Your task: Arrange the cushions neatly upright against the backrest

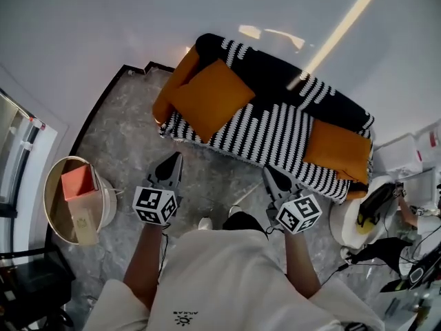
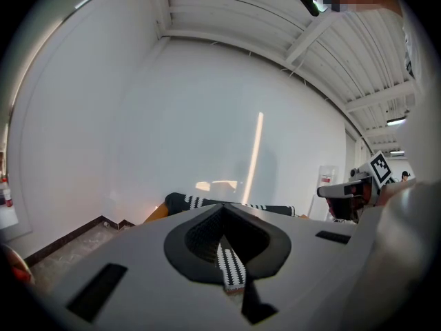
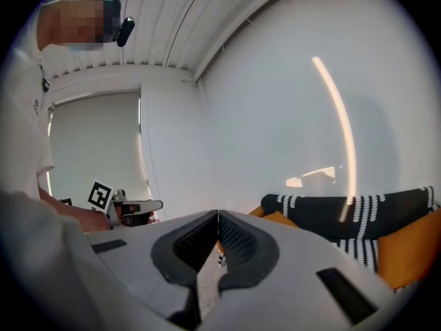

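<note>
Your left tongs (image 1: 177, 157) were pressed together with nothing between them. Your right tongs (image 1: 266, 170) were likewise closed and empty. Both hung side by side over the grey marbled floor (image 1: 131, 136), apart from each other. Their tips pointed at the sofa (image 1: 275, 126) under its black-and-white striped cover and stopped just short of its front edge.

Ahead of the left tongs, the square orange fabric cushion (image 1: 209, 99) lay at the sofa's left end. It sat partly on the seat, beside the orange armrest (image 1: 171, 83), and was clear of the tips. The other orange fabric cushion (image 1: 336, 150) lay at the right end of the seat, ahead and to the right of the right tongs, and nothing touched it either. Both cushions showed their broad faces upward to your head camera.

Off to your left, near the left tongs but apart from them, a round tabletop (image 1: 56, 197) carried an orange box (image 1: 78, 182). A plain white wall (image 1: 103, 19) rose behind the sofa.
</note>
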Demonstrator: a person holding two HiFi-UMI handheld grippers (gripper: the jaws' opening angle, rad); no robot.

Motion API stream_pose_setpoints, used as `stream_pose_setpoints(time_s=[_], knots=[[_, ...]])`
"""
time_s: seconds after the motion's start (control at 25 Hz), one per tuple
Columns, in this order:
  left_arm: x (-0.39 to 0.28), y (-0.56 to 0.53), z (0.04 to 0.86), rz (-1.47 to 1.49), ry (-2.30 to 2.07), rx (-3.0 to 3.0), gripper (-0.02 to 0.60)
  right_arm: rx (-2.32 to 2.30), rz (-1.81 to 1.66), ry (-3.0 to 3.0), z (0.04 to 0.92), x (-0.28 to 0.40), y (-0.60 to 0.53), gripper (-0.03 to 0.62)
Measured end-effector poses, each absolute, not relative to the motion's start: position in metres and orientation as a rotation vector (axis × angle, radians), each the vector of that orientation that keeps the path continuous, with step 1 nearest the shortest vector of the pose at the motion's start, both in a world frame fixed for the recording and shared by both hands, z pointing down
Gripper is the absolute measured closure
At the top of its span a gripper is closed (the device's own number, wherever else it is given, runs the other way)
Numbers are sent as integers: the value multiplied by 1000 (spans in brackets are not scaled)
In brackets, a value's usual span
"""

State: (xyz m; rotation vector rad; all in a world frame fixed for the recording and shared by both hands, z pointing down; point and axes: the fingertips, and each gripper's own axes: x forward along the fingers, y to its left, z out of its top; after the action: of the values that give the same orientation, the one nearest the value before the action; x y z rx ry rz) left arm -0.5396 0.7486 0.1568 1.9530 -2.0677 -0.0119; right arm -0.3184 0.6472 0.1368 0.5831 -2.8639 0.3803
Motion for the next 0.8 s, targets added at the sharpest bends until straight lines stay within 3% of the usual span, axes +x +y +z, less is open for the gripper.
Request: stream_pose_setpoints(time_s=[0.48,0.8], knots=[[-582,766,177,-26,-2157,1787,563,393,372,-2876,142,-385,619,571],[-598,710,186,-1,-2156,1739,563,336,446,-2869,166,-408,555,571]])
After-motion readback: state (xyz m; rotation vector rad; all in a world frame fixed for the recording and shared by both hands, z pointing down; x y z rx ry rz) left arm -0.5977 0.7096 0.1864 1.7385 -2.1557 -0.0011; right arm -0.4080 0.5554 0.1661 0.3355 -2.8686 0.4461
